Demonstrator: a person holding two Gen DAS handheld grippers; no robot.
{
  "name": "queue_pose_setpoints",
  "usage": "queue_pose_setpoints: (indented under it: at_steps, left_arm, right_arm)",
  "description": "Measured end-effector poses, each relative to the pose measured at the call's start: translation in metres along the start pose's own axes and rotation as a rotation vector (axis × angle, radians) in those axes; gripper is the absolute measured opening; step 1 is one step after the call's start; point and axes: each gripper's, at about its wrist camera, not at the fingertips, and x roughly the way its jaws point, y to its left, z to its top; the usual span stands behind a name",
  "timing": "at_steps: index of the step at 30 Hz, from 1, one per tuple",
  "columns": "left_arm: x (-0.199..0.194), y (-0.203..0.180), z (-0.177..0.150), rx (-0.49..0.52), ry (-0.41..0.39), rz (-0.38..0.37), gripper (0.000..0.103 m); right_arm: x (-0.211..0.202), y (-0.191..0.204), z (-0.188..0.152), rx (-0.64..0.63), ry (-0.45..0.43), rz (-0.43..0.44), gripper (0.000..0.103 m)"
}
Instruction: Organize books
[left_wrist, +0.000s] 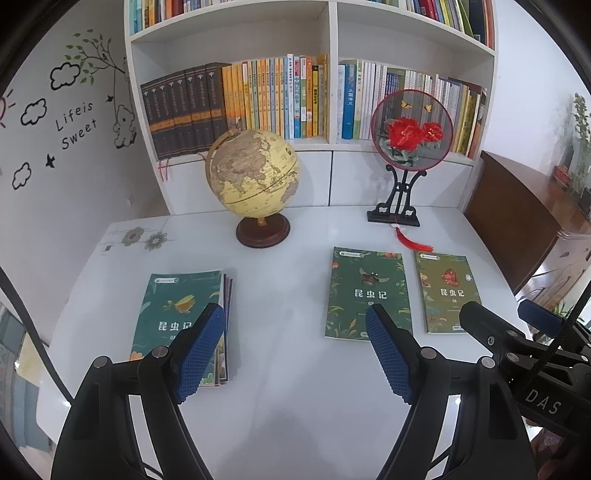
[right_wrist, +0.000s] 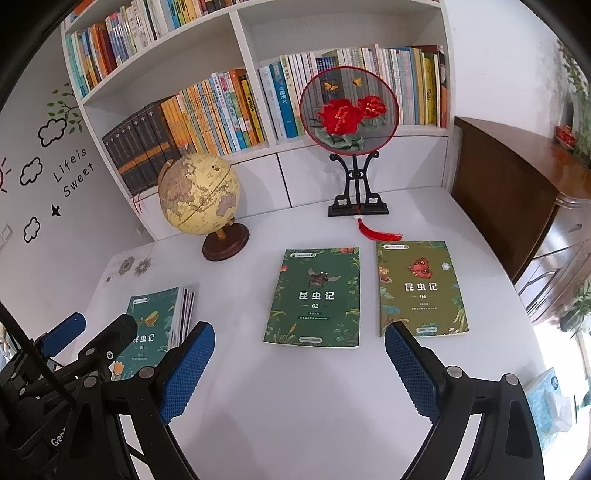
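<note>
Three sets of thin paperbacks lie flat on the glossy white tabletop (right_wrist: 295, 406). At lower left of the right wrist view sits a small stack topped by a teal-green paperback numbered 01 (right_wrist: 147, 332); in the middle lies a dark green paperback with a beetle, numbered 02 (right_wrist: 314, 299); right of it, apart, an olive-green paperback with a red butterfly, numbered 04 (right_wrist: 421, 288).

The left gripper (left_wrist: 295, 347) hangs released, nothing between its blue pads, over bare tabletop between the stack and book 02. The right gripper (right_wrist: 299, 373) is likewise spread and empty, near the lower edges of books 02 and 04.

The likely trouble is the grasp itself. These books are thin and lie flush on a slick surface, so a pad may slide over a cover or push the book away instead of catching it. A shoved book could reach the yellow globe on its round wooden base (right_wrist: 201, 195) or the red tassel (right_wrist: 376, 232) of the embroidered round fan on a black stand (right_wrist: 349, 110). Nudging the stack could fan it further.
</note>
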Motion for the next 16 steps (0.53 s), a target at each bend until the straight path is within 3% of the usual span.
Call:
queue_pose_setpoints:
  at_steps: [16]
  left_arm:
    - [0.0076,-0.0003,0.0046,-0.004,0.022,-0.003,0.077]
  right_arm:
    - [0.0091,0.0001,0.0066,-0.002,0.019,0.01,0.093]
